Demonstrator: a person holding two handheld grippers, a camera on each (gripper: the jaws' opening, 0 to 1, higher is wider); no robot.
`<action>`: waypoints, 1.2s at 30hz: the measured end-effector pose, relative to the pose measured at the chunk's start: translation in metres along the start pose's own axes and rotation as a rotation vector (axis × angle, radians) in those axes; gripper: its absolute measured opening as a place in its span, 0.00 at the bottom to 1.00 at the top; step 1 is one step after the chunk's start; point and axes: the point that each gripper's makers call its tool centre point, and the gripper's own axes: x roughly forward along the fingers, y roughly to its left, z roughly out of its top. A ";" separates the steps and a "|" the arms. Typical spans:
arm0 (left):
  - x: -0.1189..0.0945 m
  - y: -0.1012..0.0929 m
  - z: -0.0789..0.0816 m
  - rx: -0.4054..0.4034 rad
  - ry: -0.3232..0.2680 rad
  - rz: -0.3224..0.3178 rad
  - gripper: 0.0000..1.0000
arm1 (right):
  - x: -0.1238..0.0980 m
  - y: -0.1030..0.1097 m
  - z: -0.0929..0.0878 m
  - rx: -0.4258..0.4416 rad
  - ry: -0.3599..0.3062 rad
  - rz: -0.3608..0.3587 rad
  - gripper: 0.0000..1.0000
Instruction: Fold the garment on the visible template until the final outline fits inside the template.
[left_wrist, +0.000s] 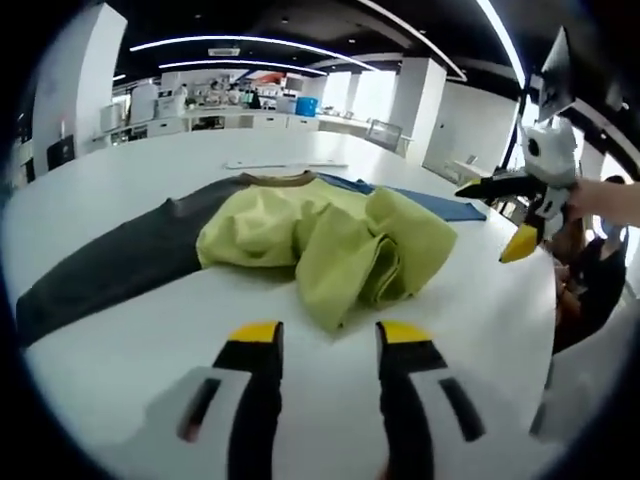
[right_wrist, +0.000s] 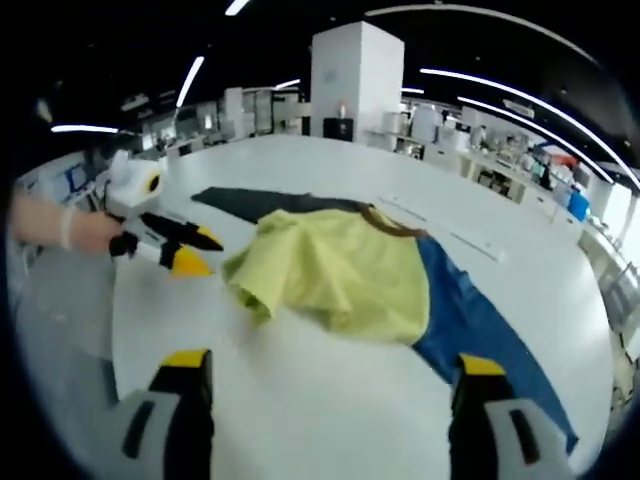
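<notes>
Lying bunched on white table (right_wrist: 300, 400): yellow-green garment (right_wrist: 335, 270); no readable writing; both grippers' fingers spread, empty.

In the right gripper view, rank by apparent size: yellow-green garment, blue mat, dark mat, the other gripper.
1. Yellow-green garment
2. Blue mat, close behind; it lies nearer the camera, so the ranking is unsure
3. Dark mat
4. Left gripper
</notes>
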 end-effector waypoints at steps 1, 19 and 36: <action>0.001 -0.002 0.001 -0.006 -0.003 -0.003 0.32 | -0.001 0.002 -0.001 0.001 0.000 0.003 1.00; 0.022 0.005 -0.002 -0.063 0.003 0.037 0.11 | 0.000 0.048 -0.017 0.008 -0.002 0.069 0.98; 0.002 0.002 0.012 -0.127 -0.055 0.009 0.00 | 0.019 0.061 -0.010 0.058 -0.060 0.038 0.65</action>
